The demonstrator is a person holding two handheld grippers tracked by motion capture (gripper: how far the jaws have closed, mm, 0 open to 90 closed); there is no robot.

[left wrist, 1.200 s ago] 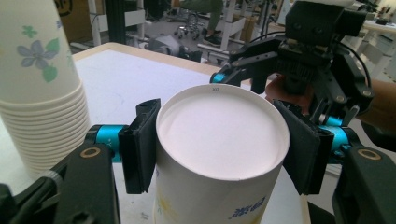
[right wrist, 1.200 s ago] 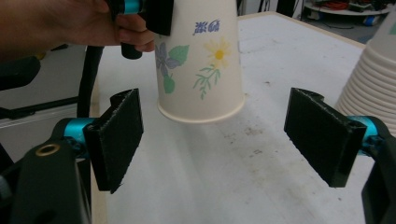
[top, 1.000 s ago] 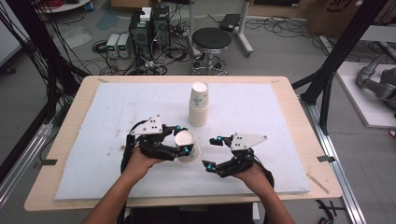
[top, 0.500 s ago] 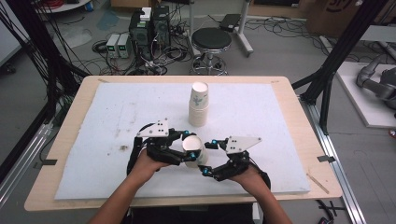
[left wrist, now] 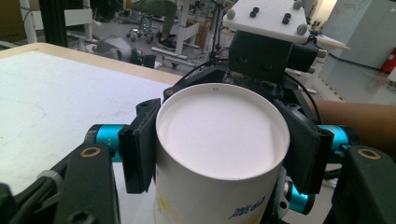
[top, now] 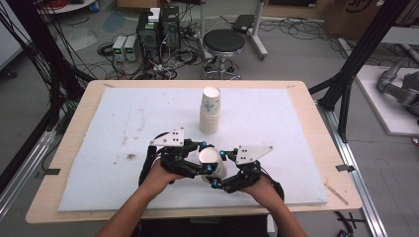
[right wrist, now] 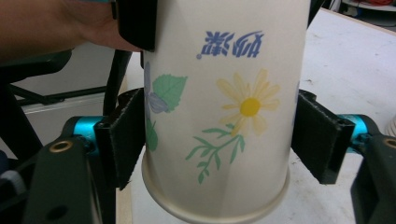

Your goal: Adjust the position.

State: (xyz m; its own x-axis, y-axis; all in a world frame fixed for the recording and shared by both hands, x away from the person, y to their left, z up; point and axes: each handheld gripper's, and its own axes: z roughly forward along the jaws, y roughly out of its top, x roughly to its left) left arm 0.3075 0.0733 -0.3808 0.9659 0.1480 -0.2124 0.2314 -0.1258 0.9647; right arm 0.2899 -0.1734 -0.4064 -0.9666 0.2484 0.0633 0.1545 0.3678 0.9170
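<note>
A paper cup [top: 210, 158] printed with flowers stands upside down, lifted just above the white mat [top: 123, 123] near the front middle. My left gripper [top: 203, 162] is shut on it near its flat white base [left wrist: 219, 135], one black pad on each side. My right gripper [top: 220, 172] comes in from the other side, lower down. In the right gripper view its pads [right wrist: 125, 135] press both sides of the cup [right wrist: 219, 107] just above the rim. The left gripper's pad and a hand show at the top of that view.
A stack of upside-down paper cups [top: 211, 111] stands on the mat just beyond the grippers. The wooden table edge [top: 326, 148] runs around the mat. A stool [top: 224, 42] and electronics sit on the floor behind the table.
The left gripper has carried the cup to the right toward the middle. The right gripper has moved left to meet it and now has its pads on the cup.
</note>
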